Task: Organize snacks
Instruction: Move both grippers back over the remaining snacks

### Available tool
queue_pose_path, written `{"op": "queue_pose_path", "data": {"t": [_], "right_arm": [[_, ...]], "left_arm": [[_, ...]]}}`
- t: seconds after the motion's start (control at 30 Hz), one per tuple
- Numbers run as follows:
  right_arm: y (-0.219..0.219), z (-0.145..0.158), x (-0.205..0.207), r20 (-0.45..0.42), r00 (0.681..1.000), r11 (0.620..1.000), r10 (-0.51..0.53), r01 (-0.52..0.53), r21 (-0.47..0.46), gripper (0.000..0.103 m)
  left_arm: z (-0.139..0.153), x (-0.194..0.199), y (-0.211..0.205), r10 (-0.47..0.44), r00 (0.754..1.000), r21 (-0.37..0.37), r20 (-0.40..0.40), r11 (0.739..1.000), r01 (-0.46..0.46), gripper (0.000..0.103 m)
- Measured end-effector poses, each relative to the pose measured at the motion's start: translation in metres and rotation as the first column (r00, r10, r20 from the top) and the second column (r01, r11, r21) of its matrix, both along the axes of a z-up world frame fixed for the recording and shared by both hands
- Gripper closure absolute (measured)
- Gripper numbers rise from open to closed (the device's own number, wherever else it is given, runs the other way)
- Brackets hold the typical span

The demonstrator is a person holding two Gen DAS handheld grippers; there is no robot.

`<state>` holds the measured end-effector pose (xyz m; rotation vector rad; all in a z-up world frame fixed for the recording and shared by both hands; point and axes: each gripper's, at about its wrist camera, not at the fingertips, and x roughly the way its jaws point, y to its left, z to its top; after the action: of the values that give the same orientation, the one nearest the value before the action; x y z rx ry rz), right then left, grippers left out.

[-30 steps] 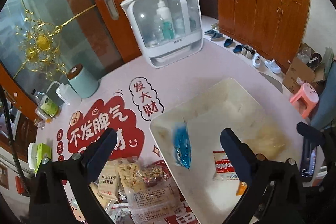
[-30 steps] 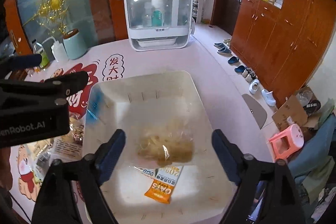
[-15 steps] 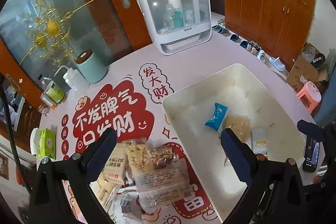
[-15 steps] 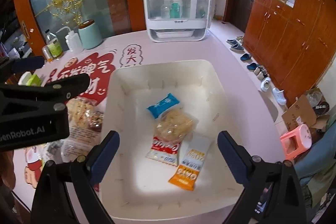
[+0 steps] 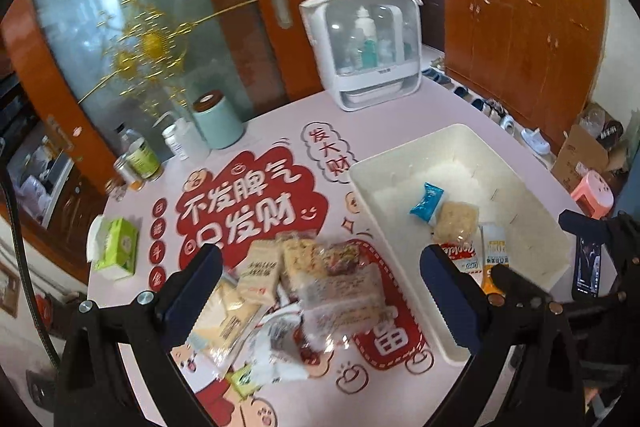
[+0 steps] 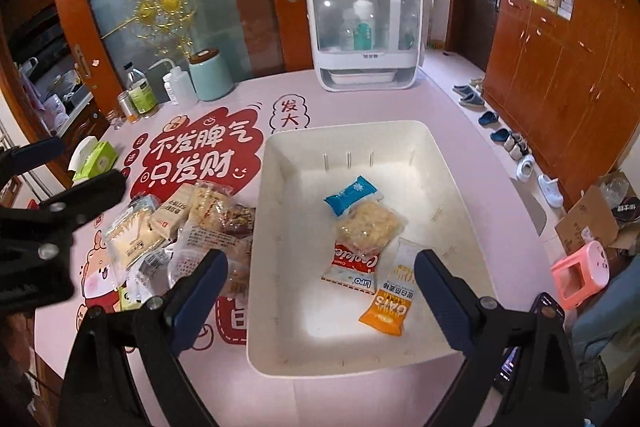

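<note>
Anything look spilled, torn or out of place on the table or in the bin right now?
Nothing looks spilled or torn. Four packets lie loosely overlapped in the white bin, the clear cracker bag on top of the red packet. The unsorted snack pile sits jumbled left of the bin.

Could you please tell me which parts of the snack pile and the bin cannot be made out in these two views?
- Snack pile, left wrist view: motion blur smears labels; lower packets are buried.
- Same pile, right wrist view: the right gripper finger covers its near edge.
- White bin, left wrist view: near corner hidden behind the left gripper finger.
</note>
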<state>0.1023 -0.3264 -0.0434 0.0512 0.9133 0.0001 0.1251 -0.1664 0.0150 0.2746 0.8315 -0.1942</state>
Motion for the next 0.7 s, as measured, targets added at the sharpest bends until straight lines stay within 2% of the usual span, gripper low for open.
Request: {"op": "queue_pose_path", "data": {"t": [0.17, 0.33, 0.53, 0.7], "right_arm": [[0.010, 0.002, -0.015, 0.008, 0.999, 0.999, 0.035, -0.035, -0.012, 0.008], [0.023, 0.002, -0.025, 0.013, 0.996, 0.996, 0.089, -0.089, -0.016, 0.008], [0.048, 0.007, -0.031, 0.060, 0.984, 0.985, 0.170, -0.169, -0.029, 0.008], [0.075, 0.011, -0.031, 0.114, 0.961, 0.967, 0.253, -0.253, -0.013, 0.008]], "left_arm": [[0.006, -0.025, 0.039, 0.068, 0.998, 0.000, 0.002, 0.998, -0.068, 0.004], [0.007, -0.052, 0.091, 0.183, 0.983, 0.001, 0.002, 0.983, -0.183, 0.004], [0.008, -0.075, 0.154, 0.337, 0.941, -0.004, 0.005, 0.941, -0.337, 0.004], [0.005, -0.088, 0.191, 0.416, 0.909, -0.009, 0.004, 0.909, -0.416, 0.004]]}}
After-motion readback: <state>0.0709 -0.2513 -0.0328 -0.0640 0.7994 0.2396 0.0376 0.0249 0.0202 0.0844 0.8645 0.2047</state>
